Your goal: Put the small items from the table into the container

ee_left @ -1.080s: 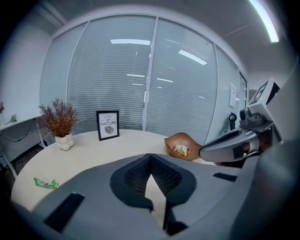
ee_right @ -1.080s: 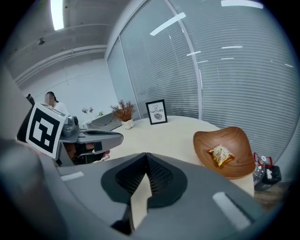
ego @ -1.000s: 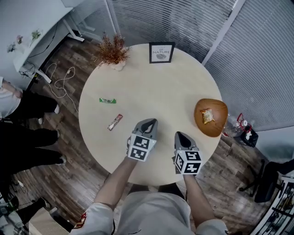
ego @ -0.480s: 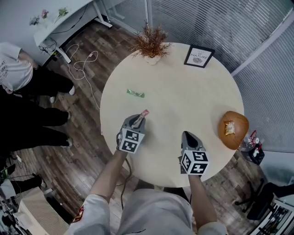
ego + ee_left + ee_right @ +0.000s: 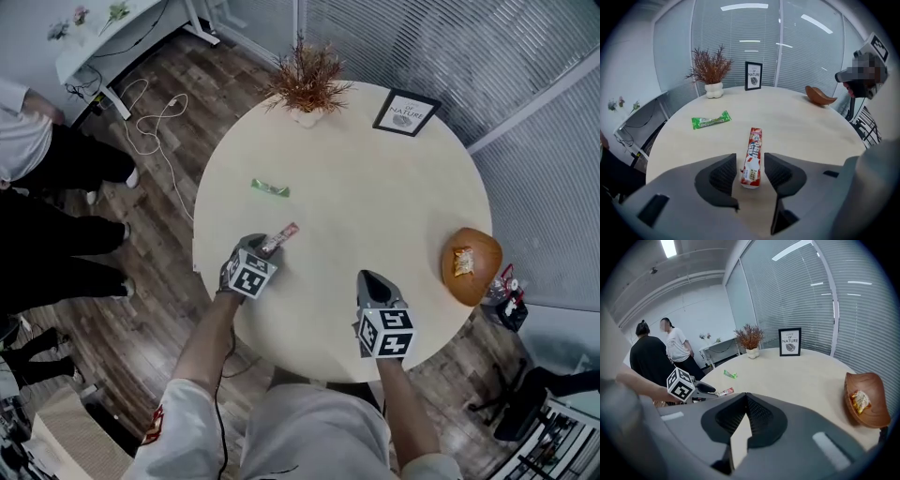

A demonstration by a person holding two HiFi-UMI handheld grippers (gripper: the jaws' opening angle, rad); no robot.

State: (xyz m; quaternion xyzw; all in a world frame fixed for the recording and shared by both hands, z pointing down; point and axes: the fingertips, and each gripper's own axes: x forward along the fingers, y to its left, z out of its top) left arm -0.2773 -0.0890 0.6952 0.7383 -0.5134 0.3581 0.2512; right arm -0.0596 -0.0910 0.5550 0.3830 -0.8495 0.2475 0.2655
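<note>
Left claw (image 5: 750, 159) spreading astride red candy bar (image 5: 753, 151) lying on tabletop (image 5: 801, 122), not touching it; right claw (image 5: 746, 397) pressed together, empty.

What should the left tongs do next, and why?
Probably close the left tongs on the red-and-white candy stick. Their jaws are opening, the stick lies flat on the table between them, and neither pad touches it yet.

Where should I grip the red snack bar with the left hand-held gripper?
Across its narrow width at the near end, coming down from above on the person's side. The red snack bar lies flat, lengthwise between the left hand-held gripper's opening jaws, its long sides facing them.
</note>
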